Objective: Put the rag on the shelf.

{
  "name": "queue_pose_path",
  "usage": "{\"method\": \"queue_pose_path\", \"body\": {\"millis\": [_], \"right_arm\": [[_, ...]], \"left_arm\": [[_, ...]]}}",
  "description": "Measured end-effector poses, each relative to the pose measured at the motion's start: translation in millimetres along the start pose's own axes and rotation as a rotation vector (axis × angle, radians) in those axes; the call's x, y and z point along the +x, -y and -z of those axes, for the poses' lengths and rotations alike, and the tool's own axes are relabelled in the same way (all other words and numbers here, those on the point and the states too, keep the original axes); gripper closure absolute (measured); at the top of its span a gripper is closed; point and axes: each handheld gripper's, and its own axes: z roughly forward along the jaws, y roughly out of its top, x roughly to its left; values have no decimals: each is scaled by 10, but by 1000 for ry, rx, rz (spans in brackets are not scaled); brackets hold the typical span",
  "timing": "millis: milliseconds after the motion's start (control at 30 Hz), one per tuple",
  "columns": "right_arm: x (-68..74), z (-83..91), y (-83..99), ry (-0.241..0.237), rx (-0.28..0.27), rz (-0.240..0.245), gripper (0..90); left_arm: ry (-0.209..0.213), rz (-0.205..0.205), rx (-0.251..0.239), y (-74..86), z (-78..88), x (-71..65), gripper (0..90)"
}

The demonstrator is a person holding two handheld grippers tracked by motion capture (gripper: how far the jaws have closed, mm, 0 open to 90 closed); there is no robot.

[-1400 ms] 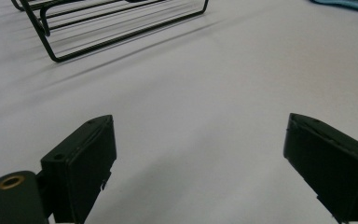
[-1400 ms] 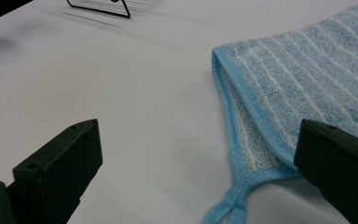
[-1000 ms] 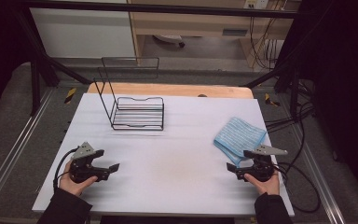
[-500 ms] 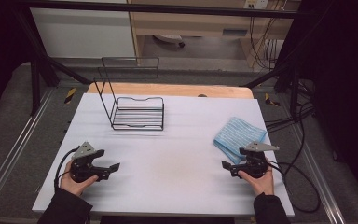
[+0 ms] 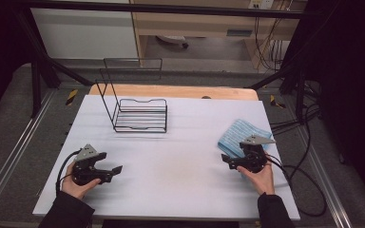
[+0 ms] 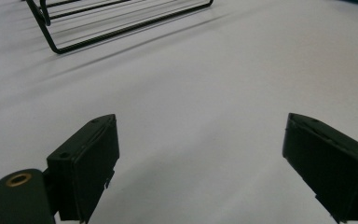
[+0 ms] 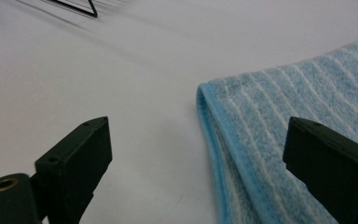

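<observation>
Your folded blue striped towel (image 5: 241,134) lies at about 3 o'clock on the white table (image 5: 180,171), just beyond your right gripper (image 5: 229,159). The jaws have just been closing a little yet stand wide apart, gripping nothing. It looks soft, light and floppy — pinch the doubled near edge (image 7: 214,140). Its long axis runs roughly from 8 to 2 o'clock. Your left gripper (image 5: 114,169) rests at 8 o'clock — jaws apart, empty.

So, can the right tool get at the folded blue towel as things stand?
Probably yes. The right tool sits right at the blue towel with its jaws wide apart and nothing between them. The towel's folded edge lies just ahead on the bare table, and the wire rack stands well away.
</observation>
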Motion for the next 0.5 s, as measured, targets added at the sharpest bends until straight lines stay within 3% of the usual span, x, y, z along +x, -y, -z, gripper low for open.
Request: {"method": "queue_pose_path", "body": {"millis": [267, 500], "right_arm": [[-71, -215, -122, 32, 47, 55, 320], [-117, -366, -80, 78, 109, 117, 459]], "left_arm": [[-5, 1, 1, 1, 4, 5, 117], [-3, 4, 5, 5, -5, 3, 124]]}}
